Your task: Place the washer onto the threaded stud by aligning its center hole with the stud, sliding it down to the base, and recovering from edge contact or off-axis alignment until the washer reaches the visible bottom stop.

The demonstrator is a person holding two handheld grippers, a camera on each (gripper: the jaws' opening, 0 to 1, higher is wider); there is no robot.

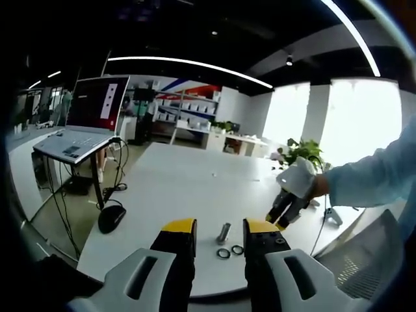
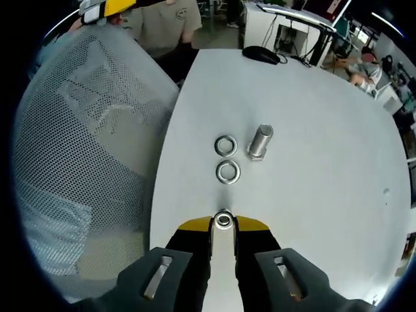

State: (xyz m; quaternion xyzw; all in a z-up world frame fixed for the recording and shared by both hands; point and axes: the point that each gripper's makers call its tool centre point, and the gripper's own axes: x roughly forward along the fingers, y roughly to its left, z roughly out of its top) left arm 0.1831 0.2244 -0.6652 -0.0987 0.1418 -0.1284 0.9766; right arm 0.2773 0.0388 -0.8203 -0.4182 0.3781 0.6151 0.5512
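On a white counter [image 2: 312, 130] in an open office, the right gripper [image 2: 223, 224] pinches one washer [image 2: 223, 220] short of the upright threaded stud [image 2: 260, 142], while the left gripper [image 1: 220, 229] hovers wide apart.

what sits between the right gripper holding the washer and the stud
In the right gripper view, two loose washers lie on the white table, between the right gripper and the stud.

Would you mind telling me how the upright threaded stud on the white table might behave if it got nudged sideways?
The threaded stud looks like solid metal, so probably stiff and heavy for its size. It stands upright on a small base on the smooth table, so a high nudge might tip it. Being round, it would likely roll afterwards, perhaps toward the two loose washers beside it.
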